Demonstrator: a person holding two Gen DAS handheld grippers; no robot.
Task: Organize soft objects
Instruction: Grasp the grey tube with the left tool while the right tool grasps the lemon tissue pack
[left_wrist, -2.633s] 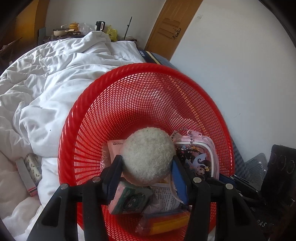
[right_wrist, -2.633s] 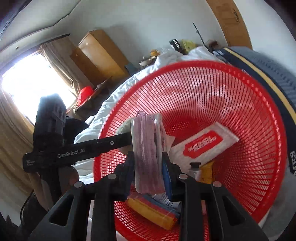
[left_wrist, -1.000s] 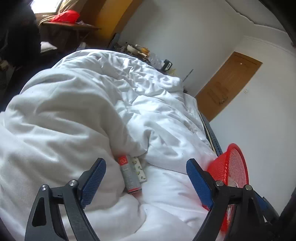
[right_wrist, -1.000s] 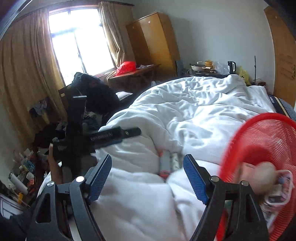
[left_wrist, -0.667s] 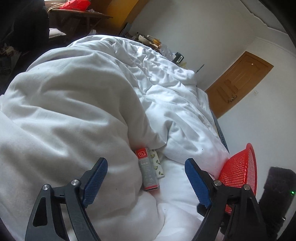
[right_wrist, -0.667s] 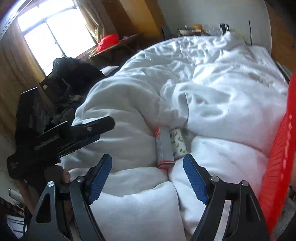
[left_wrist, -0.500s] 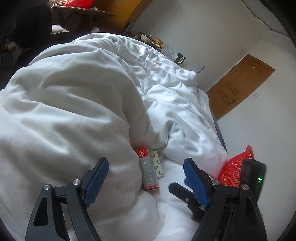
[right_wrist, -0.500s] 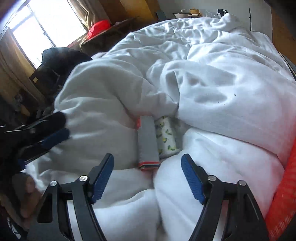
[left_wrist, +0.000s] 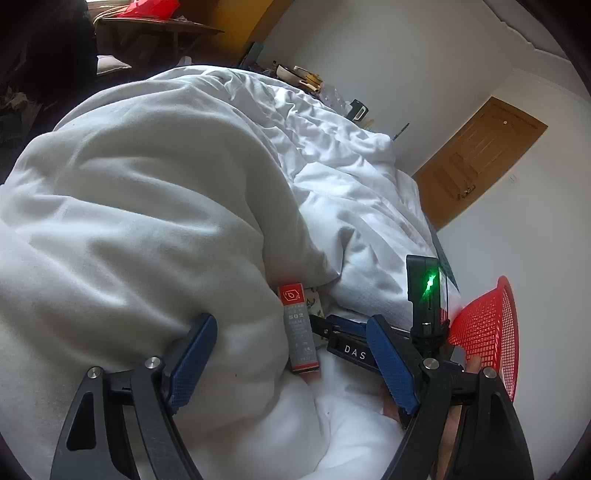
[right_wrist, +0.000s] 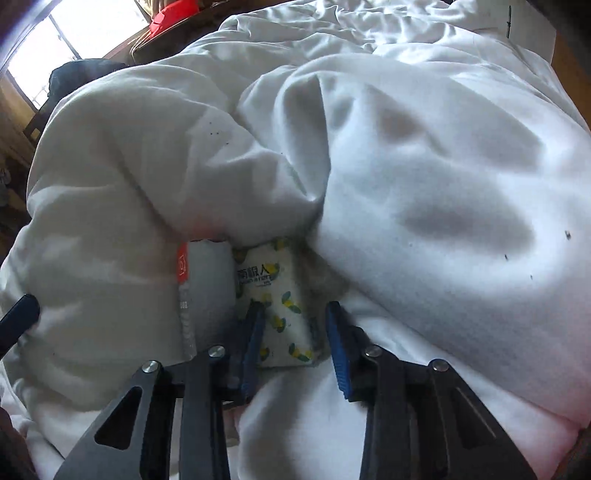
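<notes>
Jaws: left gripper (left_wrist: 290, 367) wide, empty; right gripper (right_wrist: 295, 338) jaws just been closing, astride the lemon-print tissue pack (right_wrist: 277, 301), left pad touching, right a sliver off. White duvet (left_wrist: 155, 221) fold holds pack beside grey-red box (left_wrist: 298, 326). Red basket (left_wrist: 487, 332) at right.
</notes>
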